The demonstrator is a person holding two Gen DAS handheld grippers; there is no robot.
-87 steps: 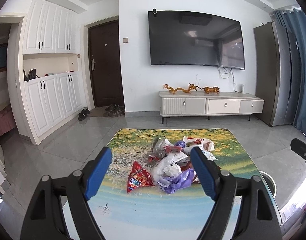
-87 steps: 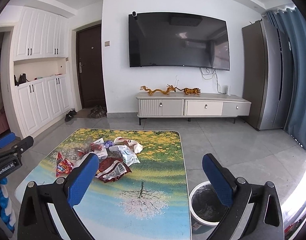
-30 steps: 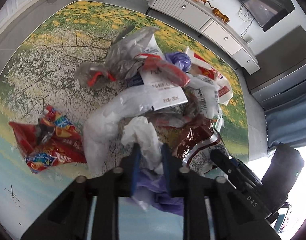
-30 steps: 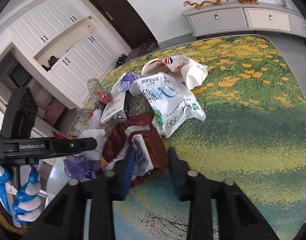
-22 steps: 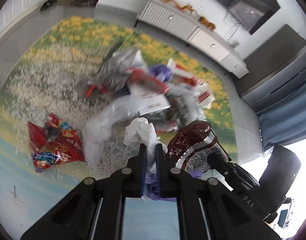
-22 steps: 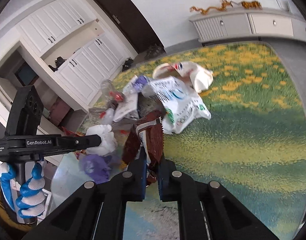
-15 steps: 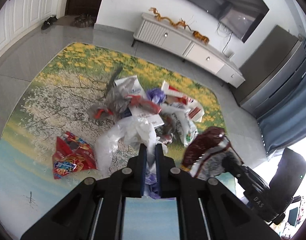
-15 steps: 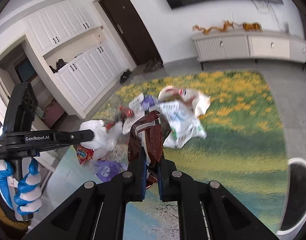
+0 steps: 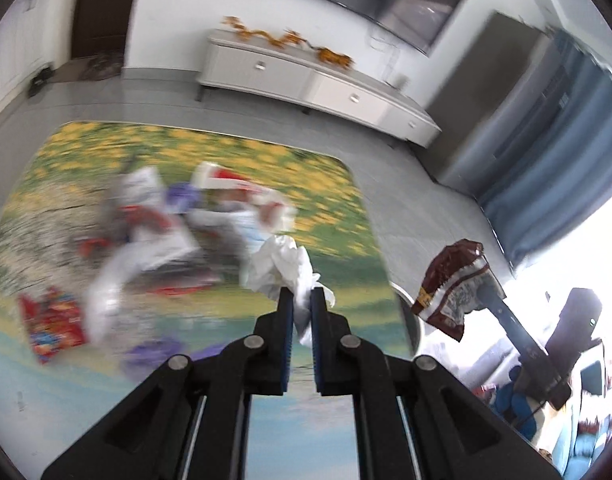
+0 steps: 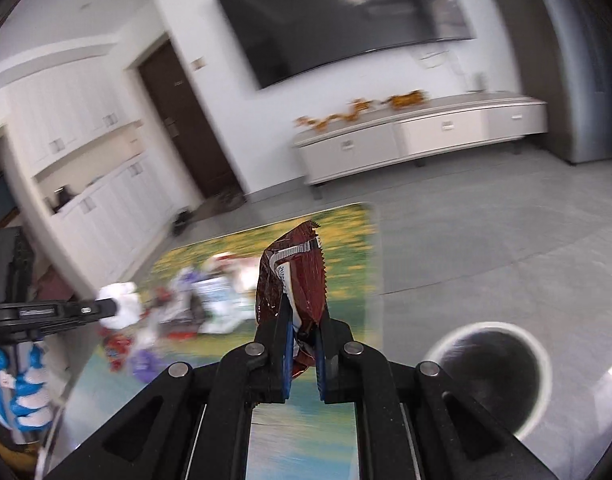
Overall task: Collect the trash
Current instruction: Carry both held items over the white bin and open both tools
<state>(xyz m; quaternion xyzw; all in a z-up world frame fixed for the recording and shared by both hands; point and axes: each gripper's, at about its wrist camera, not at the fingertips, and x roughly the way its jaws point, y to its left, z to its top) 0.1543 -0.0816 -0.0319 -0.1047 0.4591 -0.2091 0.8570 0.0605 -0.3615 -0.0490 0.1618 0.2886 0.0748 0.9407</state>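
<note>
My left gripper (image 9: 301, 300) is shut on a crumpled white plastic bag (image 9: 279, 264), lifted above the table (image 9: 105, 392). My right gripper (image 10: 304, 320) is shut on a dark brown snack wrapper (image 10: 295, 276), held up in the air; the same wrapper (image 9: 452, 286) hangs beyond the table's right edge in the left wrist view. A blurred pile of trash (image 9: 177, 224) lies on the table, with a red wrapper (image 9: 51, 322) at its left and a purple scrap (image 9: 153, 354) nearer me. A round bin (image 10: 492, 374) with a white rim stands on the floor, below and right of the brown wrapper.
The table has a printed top of yellow flowers and water. Grey tile floor (image 10: 486, 216) lies around it. A low white TV cabinet (image 9: 306, 80) stands at the far wall, white cupboards (image 10: 101, 208) at the left. A gloved hand (image 10: 21, 384) holds the left gripper.
Both grippers closed on their pieces and rose off the pile. The brown wrapper has swung right, past the table edge toward the bin. The white bag has come up and right.
</note>
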